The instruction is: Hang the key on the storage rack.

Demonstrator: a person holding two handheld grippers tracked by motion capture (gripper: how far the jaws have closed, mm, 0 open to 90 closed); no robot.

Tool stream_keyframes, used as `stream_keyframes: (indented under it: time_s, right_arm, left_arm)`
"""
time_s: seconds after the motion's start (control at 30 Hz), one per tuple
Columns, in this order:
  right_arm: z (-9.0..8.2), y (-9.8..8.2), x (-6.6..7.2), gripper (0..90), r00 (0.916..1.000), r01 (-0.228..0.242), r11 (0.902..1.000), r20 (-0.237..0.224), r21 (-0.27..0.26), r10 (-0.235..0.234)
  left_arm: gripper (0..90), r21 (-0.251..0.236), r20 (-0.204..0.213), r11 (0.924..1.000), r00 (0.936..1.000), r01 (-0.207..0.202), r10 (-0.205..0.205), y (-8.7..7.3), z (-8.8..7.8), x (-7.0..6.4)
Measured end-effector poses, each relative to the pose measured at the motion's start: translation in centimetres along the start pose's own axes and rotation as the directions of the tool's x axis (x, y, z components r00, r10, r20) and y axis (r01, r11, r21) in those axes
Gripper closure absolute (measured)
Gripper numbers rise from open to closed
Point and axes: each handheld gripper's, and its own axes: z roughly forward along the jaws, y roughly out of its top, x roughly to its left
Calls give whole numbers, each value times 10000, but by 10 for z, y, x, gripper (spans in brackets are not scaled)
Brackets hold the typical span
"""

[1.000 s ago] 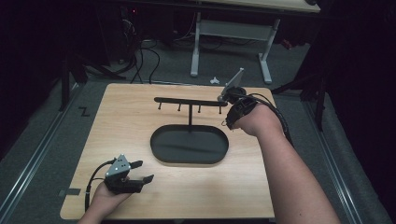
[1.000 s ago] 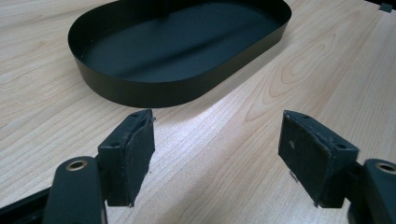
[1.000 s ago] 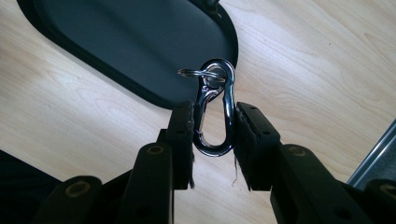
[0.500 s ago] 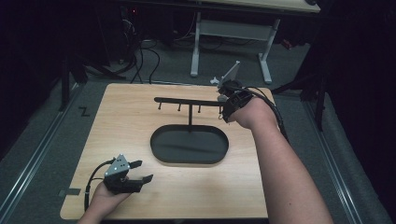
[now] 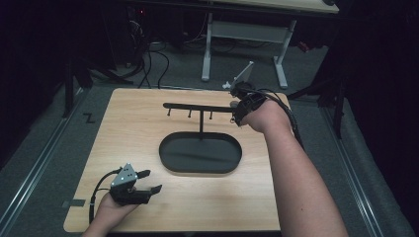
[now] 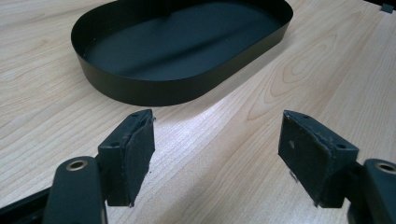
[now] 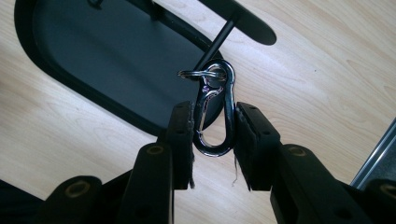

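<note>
The worktop (image 5: 148,123) is a pale wood board. At its middle lies a black oval tray (image 5: 170,160), and from the tray's 12 o'clock edge a thin post rises to a black hook rail (image 5: 190,107) that runs across above it, with short pegs hanging below.

The right tool (image 7: 214,128) is up at the rail's 3 o'clock end, gripped in the person's right hand (image 5: 264,116). Its jaws are closed on a silver carabiner clip (image 7: 215,116), pads pressing its two long sides, so the clip stands upright between them. A small split ring (image 7: 201,73) sits in the clip's top loop, close to the rail's rounded tip and the post; whether it touches either I cannot tell.

The left tool (image 6: 217,144) rests on the worktop at about 7 o'clock from the tray, jaws wide apart with nothing between them, facing the tray's near wall.

The step in hand looks like hanging the clip on the rail. To do it well, keep the grip firm on the clip's flat sides so it cannot swivel, bring the top loop or ring level with a peg or the rail end, then slide it on square. Let go only once the loop sits fully over, since a half-caught clip would likely drop into the tray. The rail stands on one slim post, so push gently.
</note>
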Motion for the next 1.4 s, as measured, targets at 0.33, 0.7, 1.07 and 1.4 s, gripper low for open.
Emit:
stream_keyframes:
  time_s: [0.33, 0.7, 1.07, 1.4]
  right_arm:
    - [4, 5, -6, 683, 9996, -241, 9996, 130, -111, 242]
    - [12, 12, -9, 678, 9992, -228, 9996, 319, -180, 234]
    - [6, 9, -7, 651, 9986, -218, 9995, 471, -248, 229]
    - [9, -1, -11, 606, 9978, -371, 9989, 533, -277, 385]
  left_arm:
    - [275, 14, 24, 10000, 10000, -1, 1, 0, 0, 0]
    - [275, 36, 41, 10000, 10000, 17, -17, 0, 0, 0]
    - [276, 78, 46, 10000, 10000, -16, 15, 0, 1, 0]
    - [276, 80, 40, 10000, 10000, -30, 30, 0, 2, -1]
